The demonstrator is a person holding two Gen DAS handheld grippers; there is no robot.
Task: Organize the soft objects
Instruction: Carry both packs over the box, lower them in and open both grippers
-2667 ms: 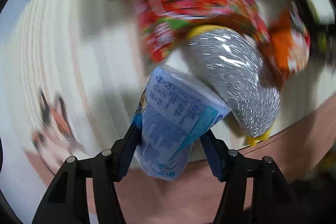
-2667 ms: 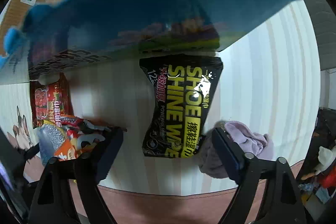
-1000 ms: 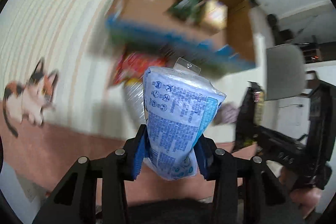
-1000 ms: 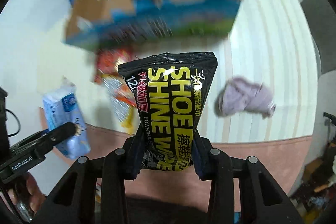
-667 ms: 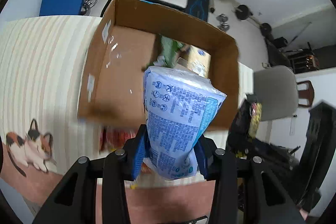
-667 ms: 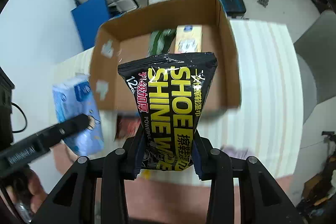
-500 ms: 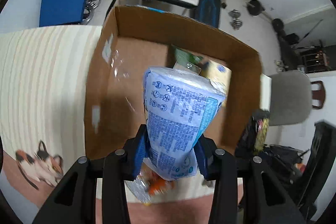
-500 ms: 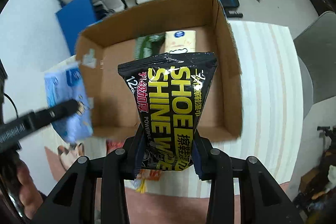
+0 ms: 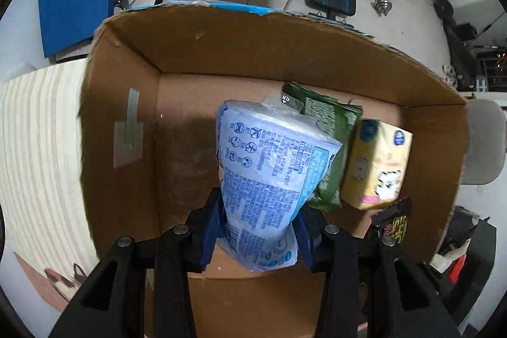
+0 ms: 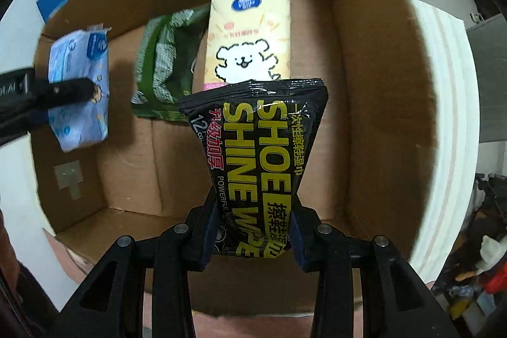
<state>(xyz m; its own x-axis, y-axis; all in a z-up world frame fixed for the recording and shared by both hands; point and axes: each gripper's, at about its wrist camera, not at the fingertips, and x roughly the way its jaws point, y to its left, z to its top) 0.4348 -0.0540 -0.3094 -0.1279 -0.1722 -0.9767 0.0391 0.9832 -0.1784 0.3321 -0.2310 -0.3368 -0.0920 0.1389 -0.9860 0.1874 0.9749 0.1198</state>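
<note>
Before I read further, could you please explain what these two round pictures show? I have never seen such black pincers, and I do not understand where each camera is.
No robot arm is here. A person holds one hand-held gripper in each hand, and each gripper carries a wide-angle camera looking forward along its two black fingers, so the pictures look round and bent.

The left camera shows the left gripper shut on a blue wipes pack. The right camera shows the right gripper shut on a black shoe shine wipes pack.

Both packs hang over an open cardboard box, which stands on a striped cloth. Two things already lie inside the box: a green packet and a yellow tissue pack printed with a white dog. In the right camera's picture you also see the left gripper with its blue pack, at the left edge.
</note>
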